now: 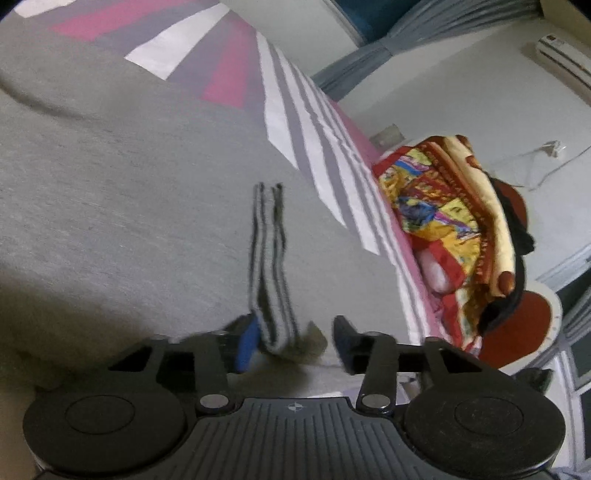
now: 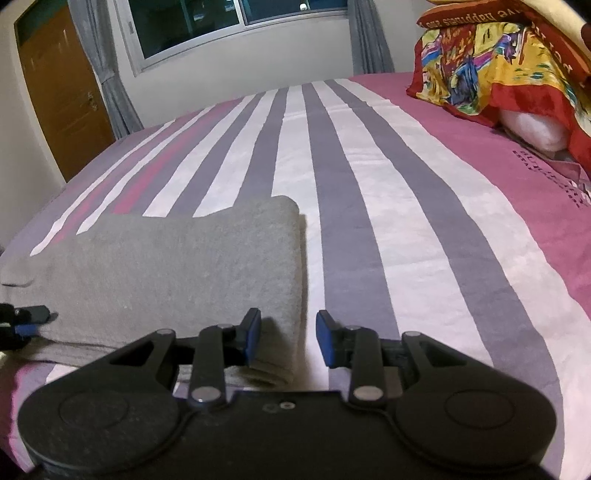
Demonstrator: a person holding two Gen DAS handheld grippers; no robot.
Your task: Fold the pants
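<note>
The grey pants (image 2: 177,266) lie folded on the striped bed sheet (image 2: 369,192). In the left wrist view they fill the left half (image 1: 129,203), and their striped waistband edge (image 1: 271,295) runs between my fingers. My left gripper (image 1: 295,341) is open with the waistband end lying between its jaws. My right gripper (image 2: 286,338) is open at the near right corner of the folded pants, its left finger (image 2: 253,332) over the cloth and its right finger over the sheet. The left gripper's tip (image 2: 26,321) shows at the pants' left edge.
A colourful red and yellow blanket pile (image 2: 509,66) with a white pillow (image 2: 532,127) sits at the bed's far right, also in the left wrist view (image 1: 447,221). A window (image 2: 236,26), curtains and a brown door (image 2: 62,85) stand behind the bed.
</note>
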